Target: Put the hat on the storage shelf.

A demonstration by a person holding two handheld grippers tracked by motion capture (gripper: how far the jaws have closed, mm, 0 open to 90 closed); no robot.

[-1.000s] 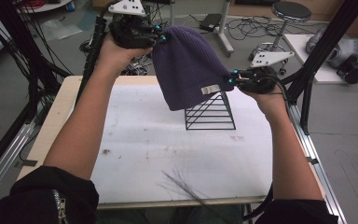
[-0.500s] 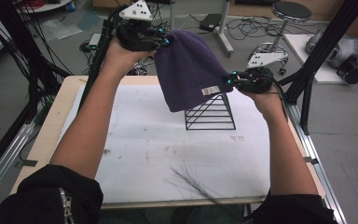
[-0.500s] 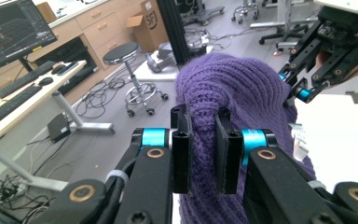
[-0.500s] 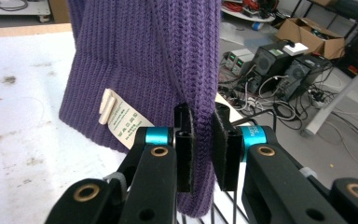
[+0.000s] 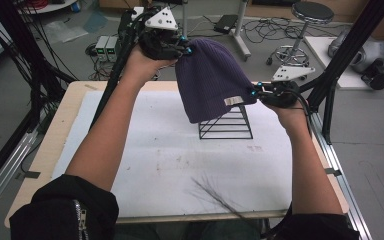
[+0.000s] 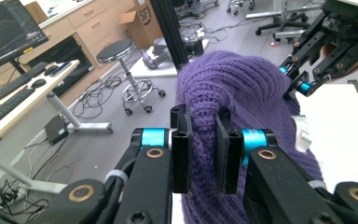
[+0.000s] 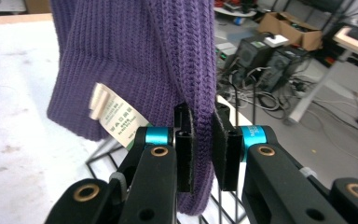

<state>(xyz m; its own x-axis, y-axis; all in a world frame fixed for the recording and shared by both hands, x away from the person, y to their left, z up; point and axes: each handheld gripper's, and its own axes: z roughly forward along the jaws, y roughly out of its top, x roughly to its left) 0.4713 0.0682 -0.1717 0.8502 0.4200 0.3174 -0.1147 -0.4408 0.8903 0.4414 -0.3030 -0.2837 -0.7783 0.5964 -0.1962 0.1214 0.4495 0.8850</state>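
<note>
One unreadable label [image 7: 114, 116], purple beanie [image 5: 210, 80]

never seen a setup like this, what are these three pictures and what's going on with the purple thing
A person sits at a table and works with hand-held tongs, one pair in each hand, instead of bare fingers. The wide picture comes from a camera above, looking down on the white table. The other two come from small cameras riding on each pair of tongs, looking along their black jaws.

The left tongs and the right tongs are both shut on a purple knit hat, gripping it at opposite edges and holding it in the air. A white label hangs from it. Just beneath stands a black wire rack, shaped like a pyramid.
</note>
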